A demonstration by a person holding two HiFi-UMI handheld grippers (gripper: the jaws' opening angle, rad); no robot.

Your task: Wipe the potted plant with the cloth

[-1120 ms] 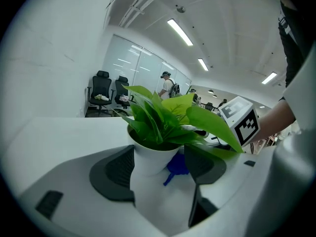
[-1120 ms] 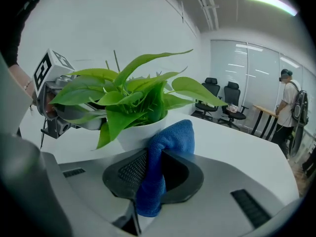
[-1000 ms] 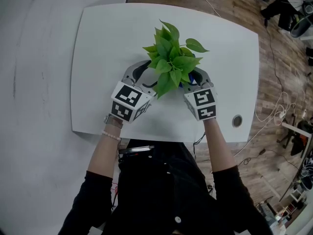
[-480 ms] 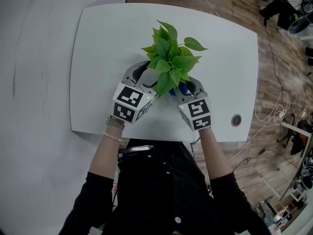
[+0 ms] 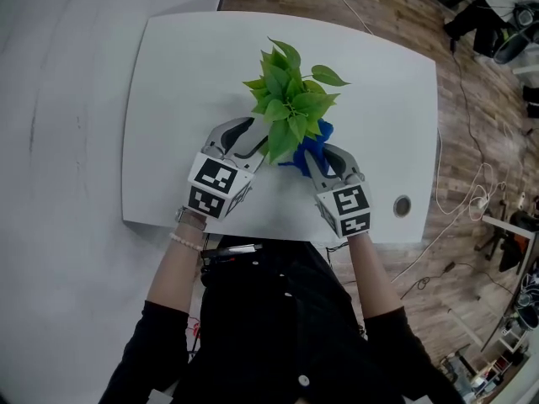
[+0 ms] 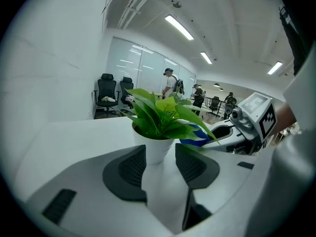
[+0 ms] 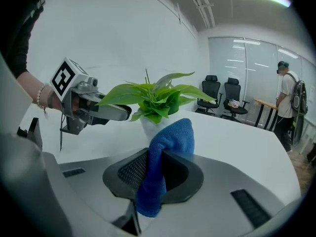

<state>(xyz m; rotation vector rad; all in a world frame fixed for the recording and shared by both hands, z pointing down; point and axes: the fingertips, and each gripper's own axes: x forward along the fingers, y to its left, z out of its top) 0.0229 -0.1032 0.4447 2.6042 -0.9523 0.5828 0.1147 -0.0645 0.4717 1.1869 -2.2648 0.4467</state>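
Observation:
The potted plant (image 5: pixel 290 108) stands mid-table, its green leaves hiding the pot from above. In the left gripper view its white pot (image 6: pixel 154 149) sits between my left gripper's (image 6: pixel 160 154) pads; the jaws are closing on it, with a thin gap still showing at the pot's lower sides. My right gripper (image 7: pixel 160 157) is shut on a blue cloth (image 7: pixel 170 132), which folds up over the jaws just short of the leaves (image 7: pixel 153 100). From above, the cloth (image 5: pixel 307 148) lies against the plant's near right side, and the left gripper (image 5: pixel 255 137) reaches in from the near left.
The white table (image 5: pixel 168 74) has a round cable hole (image 5: pixel 402 205) near its front right edge. Cables (image 5: pixel 472 183) trail over the wooden floor to the right. Office chairs (image 6: pixel 111 93) and a standing person (image 7: pixel 286 98) are far behind.
My right gripper has shifted left and nearer the plant, so the blue cloth now shows against the leaves. The left gripper's jaws have narrowed round the pot; that hand has stayed put.

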